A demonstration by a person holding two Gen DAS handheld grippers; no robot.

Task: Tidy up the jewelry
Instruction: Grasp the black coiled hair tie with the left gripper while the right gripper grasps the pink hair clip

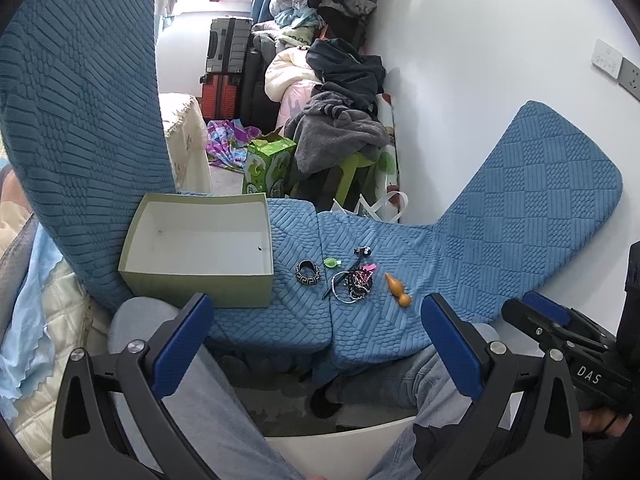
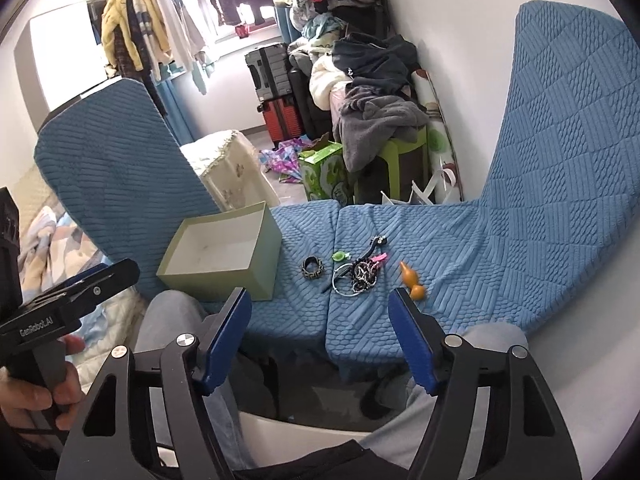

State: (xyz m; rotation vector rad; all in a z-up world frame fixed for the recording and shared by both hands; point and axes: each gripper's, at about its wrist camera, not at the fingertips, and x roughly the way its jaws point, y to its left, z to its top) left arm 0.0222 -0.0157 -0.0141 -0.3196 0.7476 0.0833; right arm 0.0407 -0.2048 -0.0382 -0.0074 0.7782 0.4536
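Left hand-held gripper hangs low over the person's knees, jaws spread wide, nothing between the blue pads. The right hand-held gripper sits alongside it, jaws also apart and empty, pads clear of everything. Just ahead of both lies the blue quilted cushion carrying the jewelry. Straight ahead of the left one is a black patterned bangle; beyond it, a small green clip. Ahead and to the right, a tangle of beaded bracelets lies touching a thin hoop, with a dark hair clip just past it. Further right, an orange gourd-shaped pendant lies alone. Ahead to the left stands the pale green box, open, sitting on the cushion near the bangle.
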